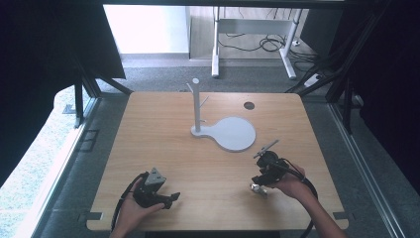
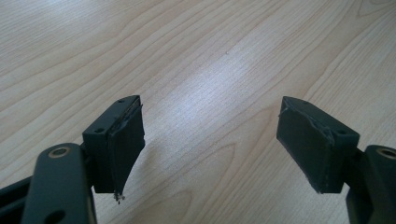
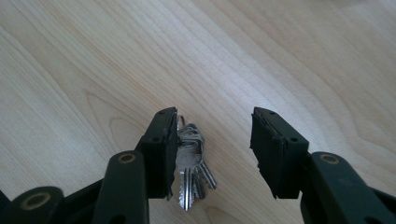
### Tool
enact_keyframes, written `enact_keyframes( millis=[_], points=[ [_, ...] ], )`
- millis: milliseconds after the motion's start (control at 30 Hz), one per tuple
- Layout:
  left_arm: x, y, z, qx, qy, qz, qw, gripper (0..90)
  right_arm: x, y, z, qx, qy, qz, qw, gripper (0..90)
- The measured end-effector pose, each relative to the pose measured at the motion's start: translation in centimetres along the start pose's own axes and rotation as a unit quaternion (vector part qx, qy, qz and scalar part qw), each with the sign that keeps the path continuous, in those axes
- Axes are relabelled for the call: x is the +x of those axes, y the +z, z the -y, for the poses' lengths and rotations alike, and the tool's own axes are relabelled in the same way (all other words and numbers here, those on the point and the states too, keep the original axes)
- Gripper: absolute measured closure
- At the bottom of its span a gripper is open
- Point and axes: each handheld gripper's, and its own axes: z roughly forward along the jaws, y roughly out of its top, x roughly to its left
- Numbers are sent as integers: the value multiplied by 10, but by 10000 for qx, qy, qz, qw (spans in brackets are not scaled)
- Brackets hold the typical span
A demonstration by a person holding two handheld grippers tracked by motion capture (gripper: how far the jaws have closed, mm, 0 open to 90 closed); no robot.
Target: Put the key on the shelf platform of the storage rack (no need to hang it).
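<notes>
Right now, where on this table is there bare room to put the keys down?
Most of the table is bare: the whole left half beyond the left gripper, and the near middle between both grippers. It is tighter around the white stand and at the right gripper, where the keys lie between its jaws.

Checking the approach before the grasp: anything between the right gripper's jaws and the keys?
Nothing visible. The bunch of keys lies on the table between the jaws of the right gripper, beside one pad, with bare wood between it and the other. The jaws stand apart, not clamped.
</notes>
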Motion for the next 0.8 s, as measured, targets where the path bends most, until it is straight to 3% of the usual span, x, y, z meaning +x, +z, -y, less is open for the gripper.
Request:
enact_keyframes(
  millis=[200, 333, 800],
  points=[
    [-1, 1, 0, 13, 38, 5, 10000, 235, 3, 7, 1, 125, -34, -159, 9998, 566],
    [-5, 1, -1, 130, 202, -289, 9993, 236, 7, 10, 0, 206, -79, -178, 9996, 587],
    [-3, -1, -1, 40, 152, -271, 9995, 237, 9, 28, -6, 409, -41, -290, 9987, 708]
  ],
)
